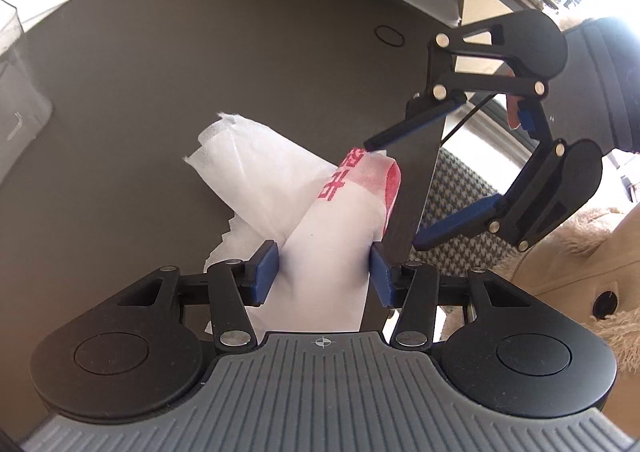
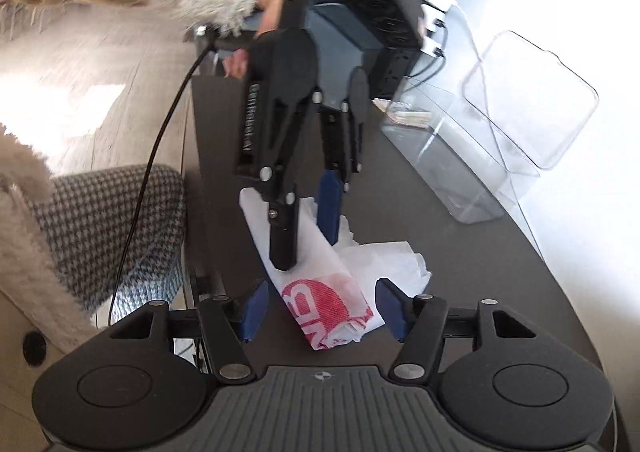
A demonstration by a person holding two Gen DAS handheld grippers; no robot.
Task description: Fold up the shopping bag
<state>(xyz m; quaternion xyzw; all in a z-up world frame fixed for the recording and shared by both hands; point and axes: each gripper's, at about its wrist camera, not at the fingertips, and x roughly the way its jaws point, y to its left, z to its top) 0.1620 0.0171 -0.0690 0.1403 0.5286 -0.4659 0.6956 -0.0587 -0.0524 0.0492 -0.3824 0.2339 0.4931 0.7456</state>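
Bag status: the shopping bag (image 1: 280,180) lies on the dark table (image 1: 160,92), centre of the left-wrist frame. It is gathered into a narrow strip with loose white folds trailing to the upper left and the red print (image 1: 352,176) at the far end.

Step in hand, as I judge it: another fold along the strip. To do it well, I should pin the plain end flat, take the printed end squarely across its full width, and lay edge on edge so that no loose fold escapes.

My left gripper (image 1: 323,264) straddles the strip at half spread. Both blue pads sit at its edges, but I cannot tell whether they press.

My right gripper (image 2: 323,308) is released. It holds nothing, and the printed end lies between its pads with clear table on both sides.
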